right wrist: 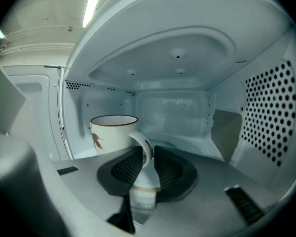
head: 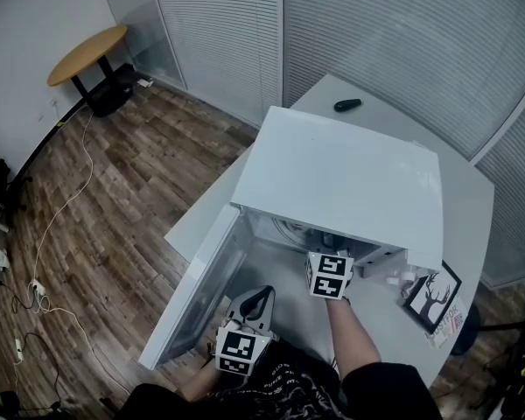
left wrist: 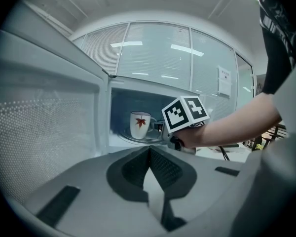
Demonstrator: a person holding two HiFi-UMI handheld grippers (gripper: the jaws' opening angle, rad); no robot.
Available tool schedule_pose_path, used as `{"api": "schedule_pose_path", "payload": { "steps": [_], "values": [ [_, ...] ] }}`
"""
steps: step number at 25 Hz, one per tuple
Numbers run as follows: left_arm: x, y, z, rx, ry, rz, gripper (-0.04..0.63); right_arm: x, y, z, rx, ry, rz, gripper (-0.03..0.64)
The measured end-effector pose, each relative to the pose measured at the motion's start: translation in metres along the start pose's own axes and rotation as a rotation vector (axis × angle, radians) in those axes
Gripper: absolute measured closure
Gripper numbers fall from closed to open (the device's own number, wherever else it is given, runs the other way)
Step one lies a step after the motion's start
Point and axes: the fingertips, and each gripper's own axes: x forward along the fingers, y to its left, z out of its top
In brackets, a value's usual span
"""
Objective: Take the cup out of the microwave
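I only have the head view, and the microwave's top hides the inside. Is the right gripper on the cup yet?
Observer: Yes. In the right gripper view the right gripper has its jaws closed on the handle of the cup.
Operator: Is the cup upright?
Observer: Upright. The left gripper view shows it standing on the glass turntable.
Operator: And the left gripper, is it holding anything?
Observer: No. The left gripper has its jaws together with nothing between them.
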Motion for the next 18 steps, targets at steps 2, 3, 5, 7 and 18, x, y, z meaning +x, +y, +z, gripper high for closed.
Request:
{"api": "schedule_pose_path", "payload": {
  "steps": [2,3,5,7,18],
  "values": [
    [0.0004,0.0005,-0.0002,0.001,0.002,0.001,0.589,-0.0001,0.0012,0.0014,-0.013,-0.007,0.002,0.557],
    [0.0004,0.0009,-0.0006,0.001,0.003,0.002,0.589,-0.0002,0.0015,0.0015,-0.014,-0.006,0.003,0.558],
    [0.0003,0.0017,-0.0017,0.001,0.006,0.003,0.589,-0.0004,0.0015,0.0010,-0.007,-0.004,0.007,0.560],
    [0.0003,0.0022,-0.0018,0.002,0.006,0.003,0.589,-0.0004,0.0006,0.0006,0.015,-0.005,0.005,0.561],
    [-0.0005,0.0031,-0.0015,0.003,0.002,0.014,0.589,-0.0019,-0.0039,0.0026,0.076,-0.014,0.002,0.574]
  ]
}}
